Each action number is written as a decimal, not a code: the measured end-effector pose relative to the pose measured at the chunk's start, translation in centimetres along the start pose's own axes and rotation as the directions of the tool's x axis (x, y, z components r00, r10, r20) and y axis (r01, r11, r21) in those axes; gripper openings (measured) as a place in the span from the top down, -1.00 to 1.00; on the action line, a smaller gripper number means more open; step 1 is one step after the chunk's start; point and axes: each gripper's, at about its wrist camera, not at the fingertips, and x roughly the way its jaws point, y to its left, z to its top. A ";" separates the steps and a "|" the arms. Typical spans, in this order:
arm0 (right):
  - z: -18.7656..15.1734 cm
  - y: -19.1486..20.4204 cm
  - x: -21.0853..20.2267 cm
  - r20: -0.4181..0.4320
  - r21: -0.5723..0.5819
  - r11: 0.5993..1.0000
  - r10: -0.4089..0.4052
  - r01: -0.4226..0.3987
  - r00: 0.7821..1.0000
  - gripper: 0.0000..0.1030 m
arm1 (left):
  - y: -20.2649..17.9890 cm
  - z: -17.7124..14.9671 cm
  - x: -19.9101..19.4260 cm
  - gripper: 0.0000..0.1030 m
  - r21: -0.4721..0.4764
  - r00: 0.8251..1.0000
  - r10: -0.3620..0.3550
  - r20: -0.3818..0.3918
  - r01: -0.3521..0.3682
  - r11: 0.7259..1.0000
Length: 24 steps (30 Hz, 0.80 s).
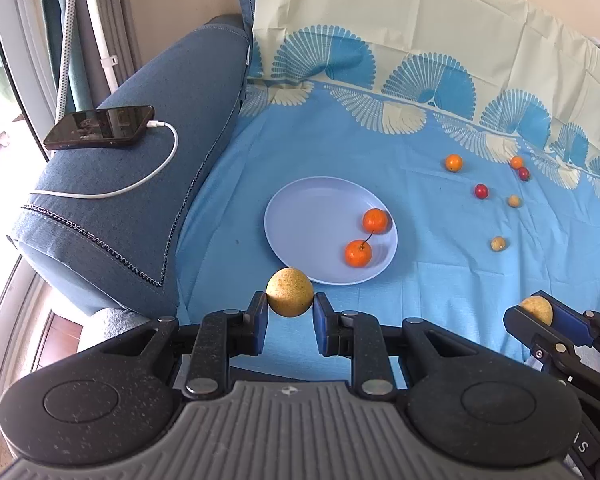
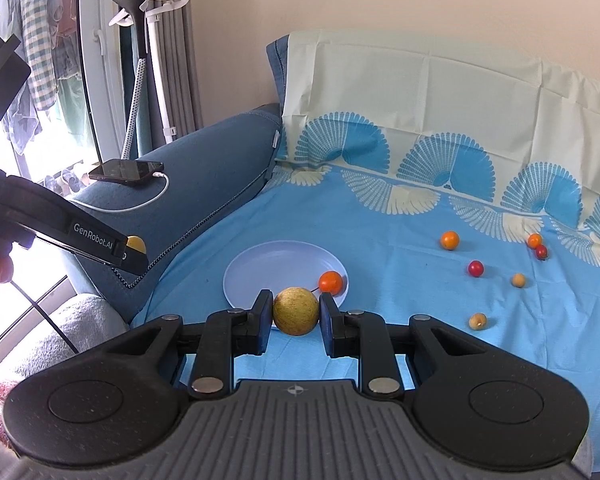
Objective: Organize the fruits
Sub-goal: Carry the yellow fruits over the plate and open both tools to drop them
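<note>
My left gripper (image 1: 290,307) is shut on a yellow speckled fruit (image 1: 289,291), held just short of the near rim of a pale blue plate (image 1: 300,216). Two orange fruits (image 1: 357,253) lie on the plate's right side. My right gripper (image 2: 295,312) is shut on another yellow fruit (image 2: 295,310), also near the plate (image 2: 260,264). It shows in the left wrist view (image 1: 540,312) at the right. Loose orange (image 1: 453,162), red (image 1: 481,191) and small yellow fruits (image 1: 498,243) lie on the blue cloth to the right.
A blue sofa armrest (image 1: 140,184) rises left of the plate, with a phone (image 1: 100,127) on a white charging cable on it. The patterned cloth (image 1: 420,80) climbs the sofa back behind. A garment steamer stand (image 2: 140,60) and a window are at far left.
</note>
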 end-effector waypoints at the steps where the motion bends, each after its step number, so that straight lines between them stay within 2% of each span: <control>1: 0.0 0.0 0.1 -0.003 0.001 1.000 0.000 0.000 1.000 0.50 | 0.0 0.0 0.2 0.49 0.002 1.000 -0.001 -0.004 0.001 1.000; 12: 0.0 -0.6 1.6 -0.040 0.024 1.000 0.000 0.001 0.999 0.50 | -0.9 0.8 2.3 0.49 0.032 0.999 -0.005 -0.036 0.006 0.999; 24: 0.4 -1.7 5.8 -0.094 0.047 0.999 0.006 -0.001 0.996 0.50 | -1.1 2.7 6.6 0.49 0.028 0.995 0.014 -0.096 -0.011 1.000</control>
